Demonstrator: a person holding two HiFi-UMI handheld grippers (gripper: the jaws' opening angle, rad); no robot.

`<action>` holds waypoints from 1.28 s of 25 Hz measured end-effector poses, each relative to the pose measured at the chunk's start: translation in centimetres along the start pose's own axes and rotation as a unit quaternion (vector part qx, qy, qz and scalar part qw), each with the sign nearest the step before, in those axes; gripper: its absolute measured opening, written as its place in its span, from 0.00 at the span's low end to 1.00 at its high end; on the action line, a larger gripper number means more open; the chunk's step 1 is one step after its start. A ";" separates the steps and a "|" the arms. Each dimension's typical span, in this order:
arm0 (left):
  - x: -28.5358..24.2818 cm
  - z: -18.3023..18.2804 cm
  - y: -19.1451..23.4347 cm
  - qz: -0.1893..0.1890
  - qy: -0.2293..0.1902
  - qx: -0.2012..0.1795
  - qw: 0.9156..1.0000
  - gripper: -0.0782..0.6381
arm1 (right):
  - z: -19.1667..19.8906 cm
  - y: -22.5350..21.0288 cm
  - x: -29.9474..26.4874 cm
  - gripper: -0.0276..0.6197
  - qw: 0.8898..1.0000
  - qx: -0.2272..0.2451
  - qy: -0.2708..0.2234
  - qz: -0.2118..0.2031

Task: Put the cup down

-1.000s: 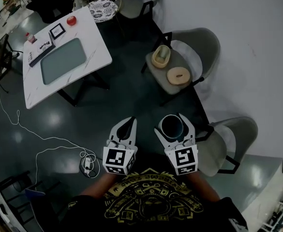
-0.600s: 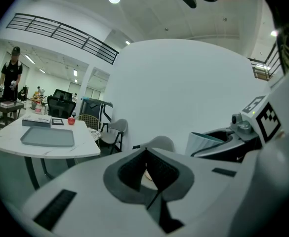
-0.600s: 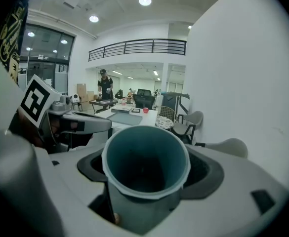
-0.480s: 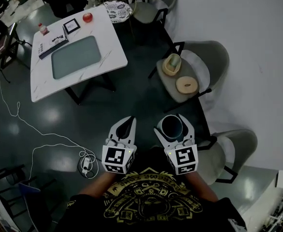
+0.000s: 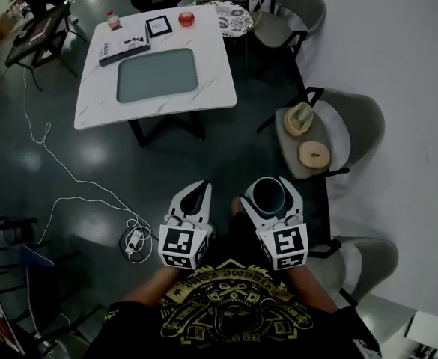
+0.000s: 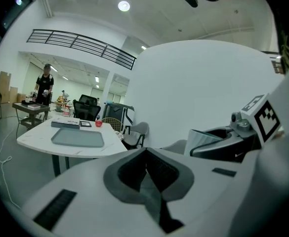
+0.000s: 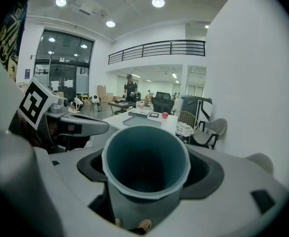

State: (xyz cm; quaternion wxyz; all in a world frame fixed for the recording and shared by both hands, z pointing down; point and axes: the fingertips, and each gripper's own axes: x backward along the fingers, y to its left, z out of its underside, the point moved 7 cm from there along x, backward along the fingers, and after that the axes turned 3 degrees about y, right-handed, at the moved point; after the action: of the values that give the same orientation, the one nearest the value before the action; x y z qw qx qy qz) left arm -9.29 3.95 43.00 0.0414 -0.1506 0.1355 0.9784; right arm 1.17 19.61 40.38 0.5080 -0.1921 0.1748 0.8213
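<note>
The right gripper [image 5: 267, 190] is clamped on the cup [image 7: 145, 164], one jaw on either side of its wall, and holds it upright in the air at the person's chest, above the dark glossy floor [image 5: 204, 155]. The cup is round, smooth and dark teal, with a paler rim that flares outward, and looking in I see only its shadowed bottom. Close on that gripper's left, the left gripper [image 6: 146, 169] has its dark grooved pads pressed together with nothing between them. Both are white, with a black-and-white marker cube at the back.

Under the left gripper and off to its left, a white cable [image 5: 69, 182] snakes over the floor to a small power strip [image 5: 134, 240]. Near the right gripper, on its right and a little behind it, stands a grey padded chair [image 5: 365, 256].

Further ahead of the right gripper, still on the right, a second grey chair [image 5: 357, 122] bears two pale wooden-looking pieces on its seat: a flat round ring [image 5: 314, 155], and beyond it a small bowl [image 5: 299, 119] with something pale standing in it (too small for me to name).

Ahead of the left gripper and well apart from both is a square white table [image 5: 204, 88] with faint marble veining. On it lies a grey tray [image 5: 157, 75] with rounded corners. Past the tray lie a dark flat box [image 5: 123, 48], a black frame [image 5: 159, 26], a round red thing [image 5: 186, 19] and a small bottle [image 5: 113, 19].
</note>
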 end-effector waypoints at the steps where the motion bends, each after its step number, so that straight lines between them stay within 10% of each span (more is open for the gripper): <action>1: 0.0 -0.2 0.3 -0.007 -0.002 0.001 1.000 0.12 | -0.5 -0.1 -0.5 0.64 1.000 0.003 0.000 -0.005; 32: -9.0 -5.5 0.5 -0.201 -0.019 0.039 0.979 0.12 | -5.4 -11.9 -12.0 0.64 0.979 0.065 -0.040 -0.187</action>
State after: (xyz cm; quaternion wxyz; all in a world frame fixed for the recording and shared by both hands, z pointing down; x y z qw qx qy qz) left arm 0.82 1.60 40.80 0.2456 -0.1549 0.1394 0.9467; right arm 17.52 12.86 40.55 0.6708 -0.1545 0.1684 0.7055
